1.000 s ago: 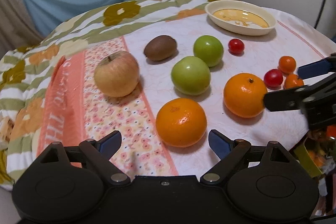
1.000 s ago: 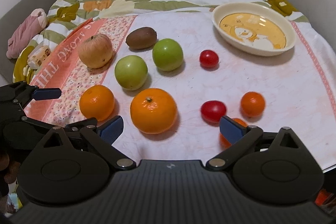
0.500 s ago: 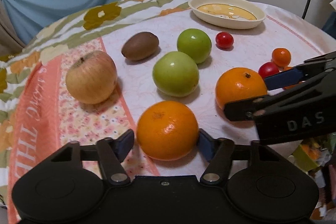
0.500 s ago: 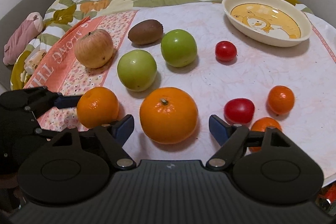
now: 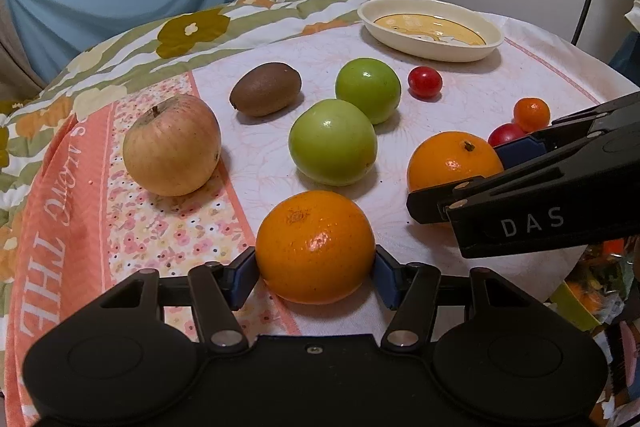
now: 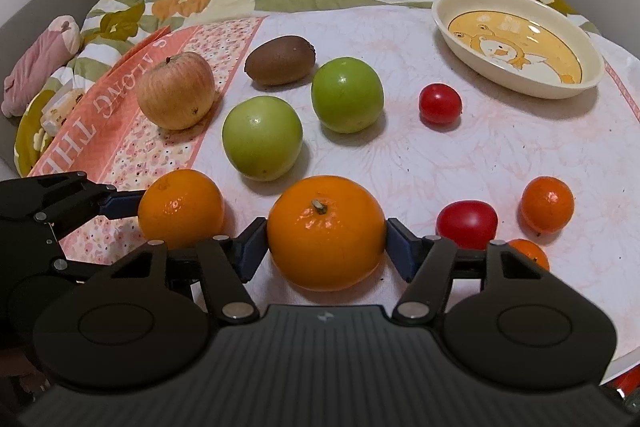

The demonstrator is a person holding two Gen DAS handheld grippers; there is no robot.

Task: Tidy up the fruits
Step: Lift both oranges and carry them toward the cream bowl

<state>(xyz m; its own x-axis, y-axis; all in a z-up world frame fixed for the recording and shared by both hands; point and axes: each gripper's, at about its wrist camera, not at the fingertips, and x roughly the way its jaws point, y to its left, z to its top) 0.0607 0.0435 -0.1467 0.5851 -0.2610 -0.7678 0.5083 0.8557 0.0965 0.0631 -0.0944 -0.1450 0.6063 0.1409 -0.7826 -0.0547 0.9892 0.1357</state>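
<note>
The table [image 6: 500, 155], spread with a floral cloth, carries all the fruit, and a cream bear-print dish [image 6: 452, 27] stands empty at its far right corner. Next in size come the russet apple [image 6: 176, 95] on the pink band, two green apples [image 6: 262, 137] side by side, and a kiwi [image 6: 280, 61] behind them.

The step in hand is a double pick. The left claw [image 5: 316, 267] has been closing, and its blue pads now press both flanks of the near orange [image 5: 316, 247] at the table's front edge. The right claw [image 6: 326, 247] has just been closing too, about half shut, with its pads touching the sides of the stemmed orange [image 6: 326, 243], just right of the first. Both oranges appear to rest on the cloth, not yet lifted.

Smallest are two red cherry tomatoes [image 6: 440, 103] and the small orange ones [image 6: 547, 203], loose at the right.

The next move likely calls for firm, even grip, then a straight lift clear of neighbours before carrying each orange to its place, possibly the dish.
</note>
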